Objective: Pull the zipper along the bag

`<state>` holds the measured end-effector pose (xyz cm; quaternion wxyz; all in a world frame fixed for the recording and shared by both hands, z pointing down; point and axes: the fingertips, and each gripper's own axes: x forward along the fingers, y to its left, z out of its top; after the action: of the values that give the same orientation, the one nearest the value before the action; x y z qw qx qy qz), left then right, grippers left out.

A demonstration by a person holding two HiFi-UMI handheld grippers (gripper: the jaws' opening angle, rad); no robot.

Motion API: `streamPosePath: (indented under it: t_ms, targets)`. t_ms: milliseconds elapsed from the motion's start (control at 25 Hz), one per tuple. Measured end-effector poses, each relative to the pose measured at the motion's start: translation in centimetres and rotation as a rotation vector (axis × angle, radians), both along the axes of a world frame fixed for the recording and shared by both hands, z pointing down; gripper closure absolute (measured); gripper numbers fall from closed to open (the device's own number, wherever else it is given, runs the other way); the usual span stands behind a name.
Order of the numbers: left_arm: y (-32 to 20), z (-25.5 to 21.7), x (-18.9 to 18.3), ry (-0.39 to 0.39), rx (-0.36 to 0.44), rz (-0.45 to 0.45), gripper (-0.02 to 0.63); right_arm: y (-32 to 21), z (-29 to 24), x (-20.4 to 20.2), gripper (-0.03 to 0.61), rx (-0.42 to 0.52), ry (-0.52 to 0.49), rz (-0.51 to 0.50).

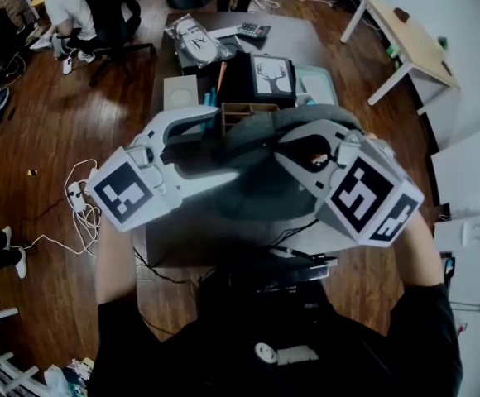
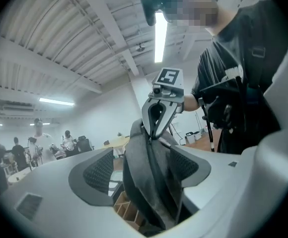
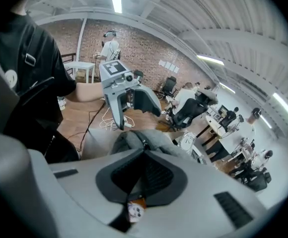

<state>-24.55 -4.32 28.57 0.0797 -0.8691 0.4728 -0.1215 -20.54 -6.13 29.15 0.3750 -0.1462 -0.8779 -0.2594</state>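
A grey bag (image 1: 248,160) stands on the table between my two grippers. My right gripper (image 1: 283,149) is shut on the zipper pull (image 2: 150,135) at the bag's top ridge; in the left gripper view its fingertips pinch together there. A small orange and white tag (image 3: 135,209) shows below its closed pads. My left gripper (image 1: 223,145) stands wide open. A fold of the bag (image 2: 151,177) rises between its jaws and leans on the right-hand pad (image 2: 191,167), with a gap on the other side. The zipper line (image 3: 145,145) runs from my right gripper toward the left gripper (image 3: 134,117).
Behind the bag on the grey table (image 1: 298,40) are a wooden divider box (image 1: 238,114), a framed deer picture (image 1: 271,77) and a calculator (image 1: 252,30). White cables (image 1: 79,197) lie on the wooden floor at left. A light table (image 1: 410,44) stands at the right.
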Motion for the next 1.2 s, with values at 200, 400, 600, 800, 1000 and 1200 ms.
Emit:
streamPosePath:
  t_ms: [200, 400, 600, 800, 1000, 1200]
  targets:
    - [-1.1, 1.4, 3.4, -0.104, -0.15, 0.092, 0.24, 0.6, -0.7, 0.3, 0.568, -0.099, 0.053, 0.002]
    - [-1.9, 2.1, 4.3, -0.179, -0.114, 0.074, 0.255, 0.4, -2.1, 0.8, 0.568, -0.24, 0.094, 0.014]
    - [-1.4, 1.6, 4.4, -0.154, -0.06, 0.062, 0.285, 0.2, -2.3, 1.4, 0.568, -0.335, 0.138, 0.015]
    - [-1.6, 1.5, 4.4, -0.129, -0.063, 0.048, 0.299, 0.3, -1.6, 0.6, 0.56, -0.36, 0.135, 0.033]
    - [-1.9, 1.9, 4.5, -0.126, -0.06, 0.037, 0.302, 0.3, 0.1, 0.0, 0.549, -0.22, 0.117, 0.036]
    - [-1.9, 1.7, 4.6, -0.145, -0.008, 0.041, 0.302, 0.1, -0.6, 0.3, 0.565, -0.271, 0.114, 0.035]
